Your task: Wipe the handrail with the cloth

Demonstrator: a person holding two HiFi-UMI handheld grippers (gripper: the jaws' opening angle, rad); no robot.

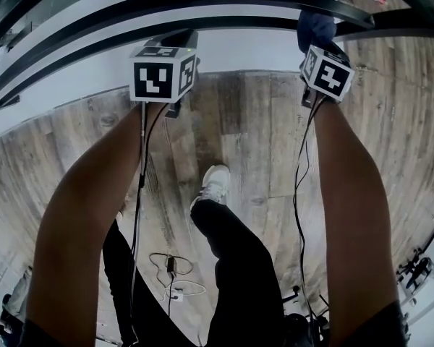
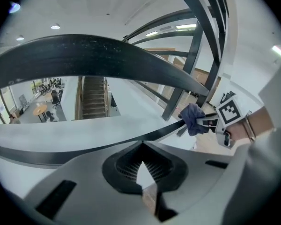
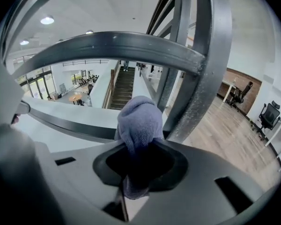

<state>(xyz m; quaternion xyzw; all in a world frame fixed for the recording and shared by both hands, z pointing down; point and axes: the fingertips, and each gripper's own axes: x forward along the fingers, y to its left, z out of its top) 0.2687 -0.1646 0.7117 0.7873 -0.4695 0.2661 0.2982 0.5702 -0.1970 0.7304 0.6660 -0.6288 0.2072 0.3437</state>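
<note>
Pinching a bunched blue-grey fleece cloth [image 3: 139, 123] between its jaws, the right gripper [image 3: 131, 170] holds it up at the dark curved metal handrail [image 1: 202, 22], just beside a grey upright post [image 3: 196, 78]. The left gripper [image 2: 141, 175] hangs further left along the same rail, its jaws pressed together on nothing, well apart from the cloth.

Curved handrail [image 3: 131, 43] and slanted post [image 3: 206, 88] (close ahead) block passage; gaps between are open.

Fleecy cloth [image 3: 139, 121], matt, probably metal handrail [image 3: 131, 43], wood-grain floor [image 1: 260, 136].
</note>
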